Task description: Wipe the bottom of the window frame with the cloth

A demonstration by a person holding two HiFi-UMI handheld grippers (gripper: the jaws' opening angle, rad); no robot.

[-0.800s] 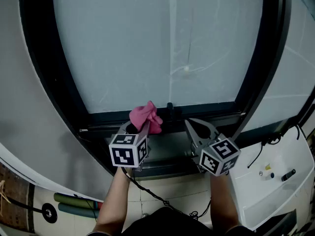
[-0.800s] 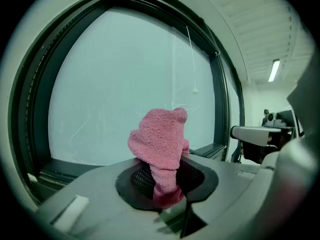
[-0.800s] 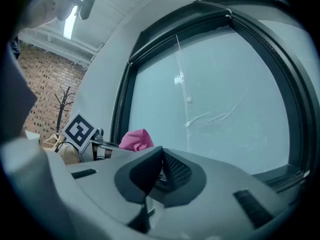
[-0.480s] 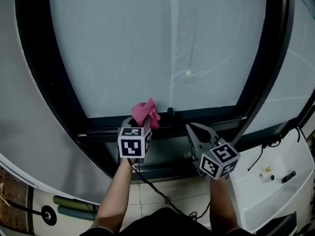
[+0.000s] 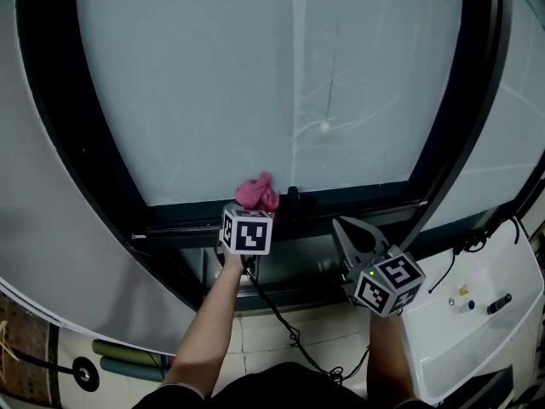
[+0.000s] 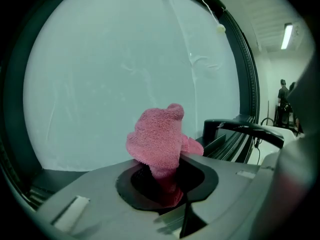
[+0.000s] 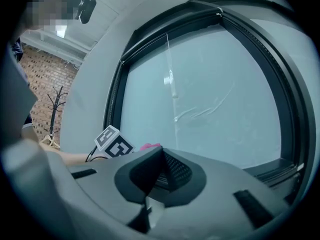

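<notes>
Head view: the left claw has the pink cloth on the frame's bottom rail, about mid-span, just beside a small black latch. The right claw hangs below the frame, right of the cloth. No wiped streak shows, so I'd judge the wipe barely begun, with most of the rail left.

Left gripper view: jaws clamped on the cloth's tail, a fluffy bunched wad poking out.

Right gripper view: jaws together, nothing between them.
</notes>
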